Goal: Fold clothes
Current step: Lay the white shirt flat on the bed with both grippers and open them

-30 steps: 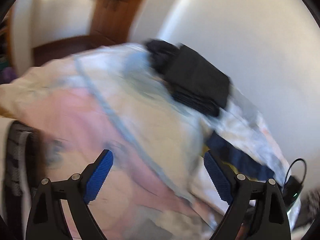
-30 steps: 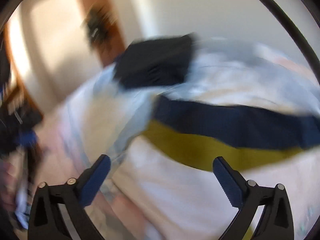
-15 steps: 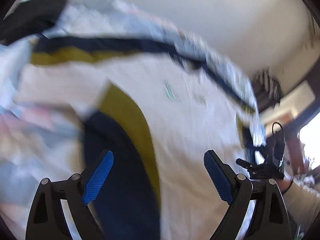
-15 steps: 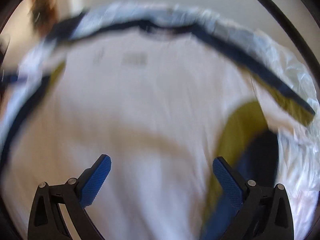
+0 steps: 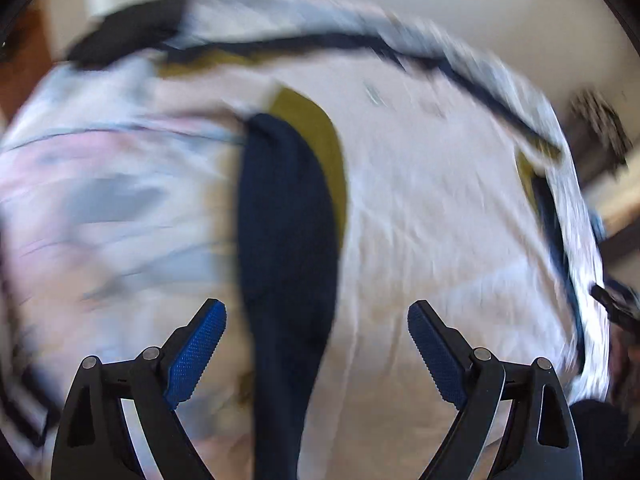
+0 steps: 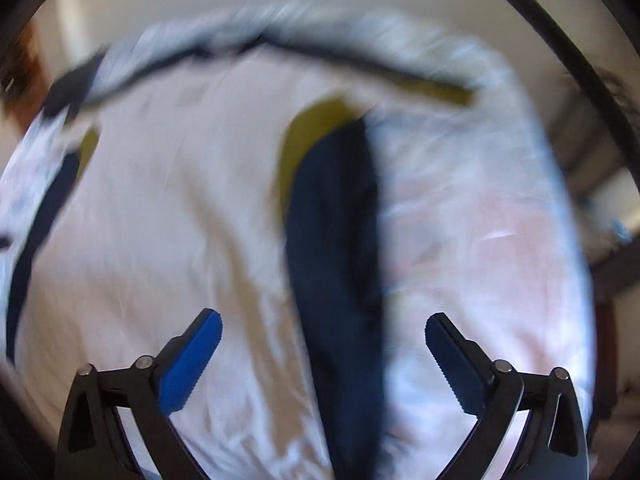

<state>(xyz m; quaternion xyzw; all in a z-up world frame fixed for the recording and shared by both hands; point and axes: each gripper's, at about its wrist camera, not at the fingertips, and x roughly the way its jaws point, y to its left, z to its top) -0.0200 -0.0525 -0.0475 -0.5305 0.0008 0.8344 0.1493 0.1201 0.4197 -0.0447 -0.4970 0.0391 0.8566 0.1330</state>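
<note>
Two tongs: both are spread wide and hold nothing, each poised over one side edge of the garment.
Left tongs [image 5: 316, 344]: the blue ribbed pads stand well apart; the navy sleeve [image 5: 288, 240] runs up between them, untouched.
Left-side step: my judgement is that the sleeve wants pinching near its outer edge, through one layer only, so the patterned sheet beneath is not caught.
Bedsheet [image 5: 100, 208]: a thin, crumpled cover in pale pink, grey and light blue lies to the left of the sleeve; motion blur hides its print.
Shirt [image 5: 440, 208]: it lies spread flat on the bed, face up as far as I can tell; the white body is soft and finely creased, with a mustard panel [image 5: 320, 132] curving beside the navy sleeve.
Trim: a dark navy band edges the far side of the shirt.
Dark stack [image 5: 128, 32]: black fabric sits at the far left corner of the bed, apart from the shirt; it is too blurred to say more.
Right tongs [image 6: 322, 348]: these are likewise spread, over the other navy sleeve [image 6: 336, 248], with white cloth to the left and pink sheet to the right.
Right-side step: both sleeves should probably be gripped at matching spots and folded inward together, keeping the body smooth.
</note>
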